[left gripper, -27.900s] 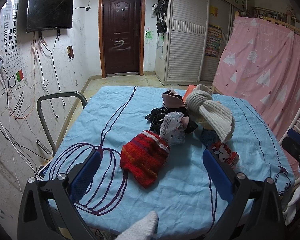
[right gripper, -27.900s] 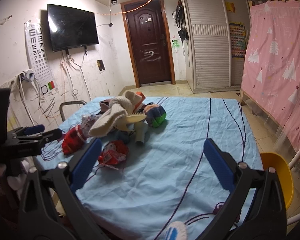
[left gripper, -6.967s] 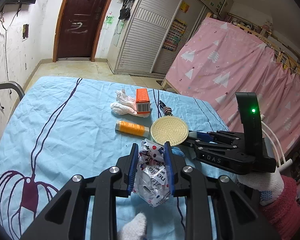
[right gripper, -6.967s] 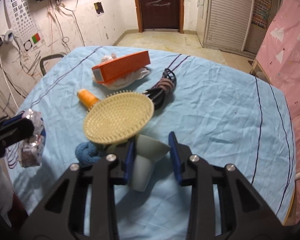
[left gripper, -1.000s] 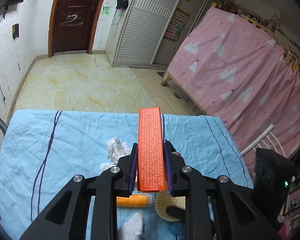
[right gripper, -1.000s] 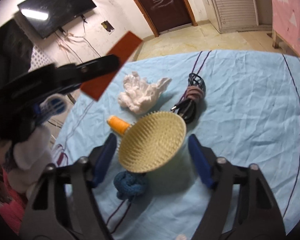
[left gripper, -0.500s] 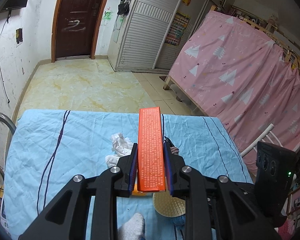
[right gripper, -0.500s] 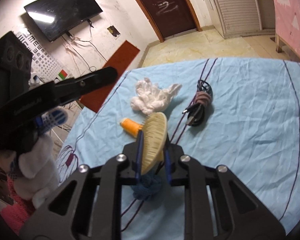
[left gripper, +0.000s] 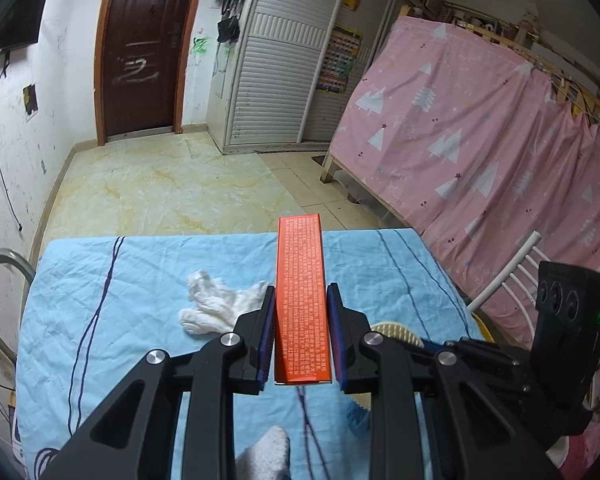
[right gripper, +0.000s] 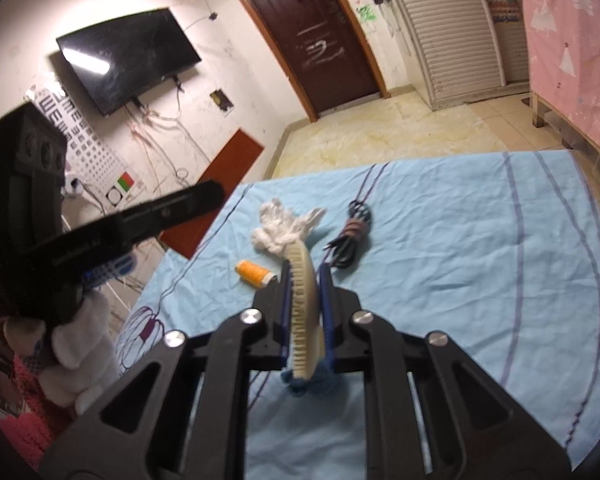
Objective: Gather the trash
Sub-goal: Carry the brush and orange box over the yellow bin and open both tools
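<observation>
Left wrist view, left gripper (left gripper: 301, 330) clamped on an upright orange box (left gripper: 301, 300) above the blue bed (left gripper: 100, 304), white tissue wad (left gripper: 216, 306) lying beyond, right wrist view, right gripper (right gripper: 305, 312) clamped on a cream brush (right gripper: 304, 308) held edge-on, orange spool (right gripper: 254, 274) and black cable (right gripper: 350, 240) on the sheet.

Both grippers angle downward, side by side. The left gripper (left gripper: 301, 312) is clamped tight, white-gloved hand (right gripper: 80, 344) behind it. The right gripper (right gripper: 305, 288) is likewise clamped.

Dark door (left gripper: 136, 52) — pink curtain (left gripper: 480, 148) — wall TV (right gripper: 128, 58).
</observation>
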Demonstrator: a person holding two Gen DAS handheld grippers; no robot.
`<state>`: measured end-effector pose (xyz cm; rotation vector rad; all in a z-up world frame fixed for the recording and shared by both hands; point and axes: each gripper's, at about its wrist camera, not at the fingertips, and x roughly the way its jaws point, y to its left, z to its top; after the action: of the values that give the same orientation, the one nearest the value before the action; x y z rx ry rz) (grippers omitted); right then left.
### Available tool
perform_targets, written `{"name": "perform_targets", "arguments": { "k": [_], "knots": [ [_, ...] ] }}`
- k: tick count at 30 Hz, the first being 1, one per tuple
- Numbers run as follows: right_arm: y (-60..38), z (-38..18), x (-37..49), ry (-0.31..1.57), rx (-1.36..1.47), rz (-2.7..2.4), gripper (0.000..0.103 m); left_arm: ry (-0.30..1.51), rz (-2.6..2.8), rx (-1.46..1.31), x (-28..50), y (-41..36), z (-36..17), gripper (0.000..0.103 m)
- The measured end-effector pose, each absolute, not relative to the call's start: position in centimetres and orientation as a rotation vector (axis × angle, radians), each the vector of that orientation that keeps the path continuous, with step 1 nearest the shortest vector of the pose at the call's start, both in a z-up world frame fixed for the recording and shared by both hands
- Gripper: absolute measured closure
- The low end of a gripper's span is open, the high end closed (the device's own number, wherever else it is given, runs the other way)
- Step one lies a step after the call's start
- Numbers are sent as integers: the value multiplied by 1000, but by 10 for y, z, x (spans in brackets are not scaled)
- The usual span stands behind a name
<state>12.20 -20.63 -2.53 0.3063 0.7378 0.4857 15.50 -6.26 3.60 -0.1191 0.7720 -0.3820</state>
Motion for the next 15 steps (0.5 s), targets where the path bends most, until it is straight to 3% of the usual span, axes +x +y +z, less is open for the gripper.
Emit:
{"name": "perform_targets", "arguments": {
  "k": [15],
  "knots": [
    [-280, -13, 90, 626, 377, 404, 92, 758, -429, -31, 132, -137, 53, 88]
  ]
}}
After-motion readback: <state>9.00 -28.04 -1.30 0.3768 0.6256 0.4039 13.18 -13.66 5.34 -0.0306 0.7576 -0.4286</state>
